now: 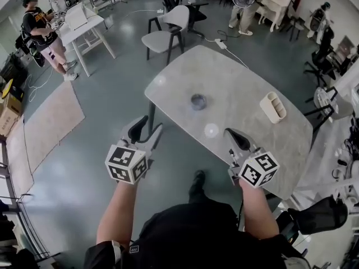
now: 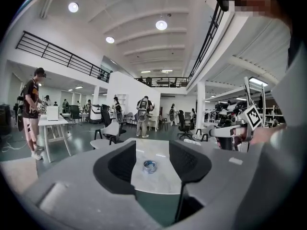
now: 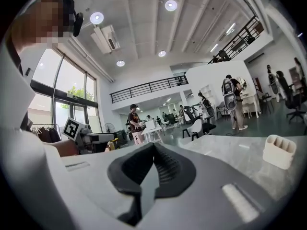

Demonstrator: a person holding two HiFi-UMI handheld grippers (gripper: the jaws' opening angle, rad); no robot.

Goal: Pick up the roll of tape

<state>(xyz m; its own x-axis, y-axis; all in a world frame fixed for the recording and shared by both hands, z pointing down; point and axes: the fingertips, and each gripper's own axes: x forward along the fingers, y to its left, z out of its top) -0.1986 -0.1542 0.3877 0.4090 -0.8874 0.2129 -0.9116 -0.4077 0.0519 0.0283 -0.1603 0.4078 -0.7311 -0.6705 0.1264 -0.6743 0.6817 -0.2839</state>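
- Closest in, the left tool [image 1: 148, 126] hangs off the near-left edge of the desk [image 1: 247, 77], over the floor, with its jaws apart and nothing between the pads.
- Right tool [image 1: 234, 136] sits over the near edge of the desk. Its jaws are together, or very nearly so, and they hold nothing.
- Roll of tape [image 1: 198, 101] lies flat on its side near the middle of the desk, its hole facing up. It is untouched and well apart from both tools.
- Seen from the left gripper view, the roll falls in the gap between the left jaws but far ahead of them, so that tool looks lined up on it without having reached it.
- A white slotted holder [image 1: 273, 107] stands further right on the desk, clear of the roll. Nothing else crowds the tape.
- Beyond the desk stands a grey chair [image 1: 168, 29], and other people are at work across the room.
- Judged from this, no part of the pick is done. The approach, the closing on the roll and the lift are all left.
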